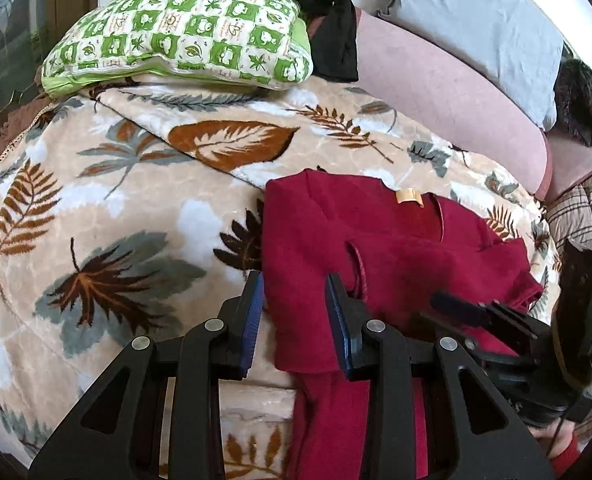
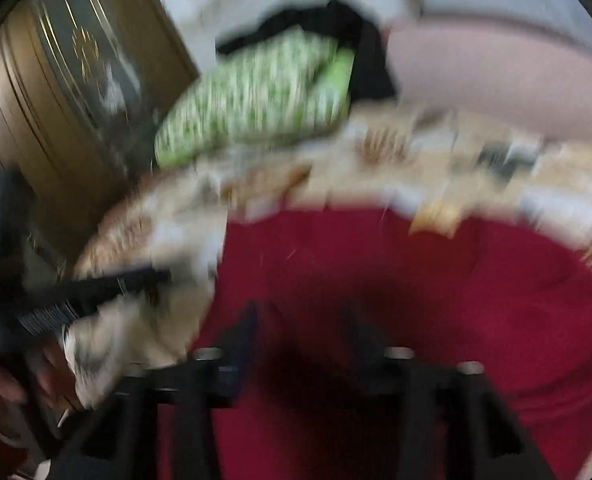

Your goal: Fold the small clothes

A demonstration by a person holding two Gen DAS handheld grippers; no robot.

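Red garment (image 1: 395,248) on leaf-print blanket (image 1: 116,208), edge between left gripper (image 1: 296,304) jaws

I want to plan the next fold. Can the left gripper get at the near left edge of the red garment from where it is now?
Probably yes. The left gripper has its fingers apart, and the red garment edge lies between them on the leaf blanket. Nothing blocks it; the right gripper is off to the side.

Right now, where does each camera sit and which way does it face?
Left wrist: on the left tool, angled down at the red garment on the leaf blanket; its fingers and the right tool show.
Right wrist: blurred, over the same garment; its fingers and a hand show.
Shared: garment, blanket, green pillow.
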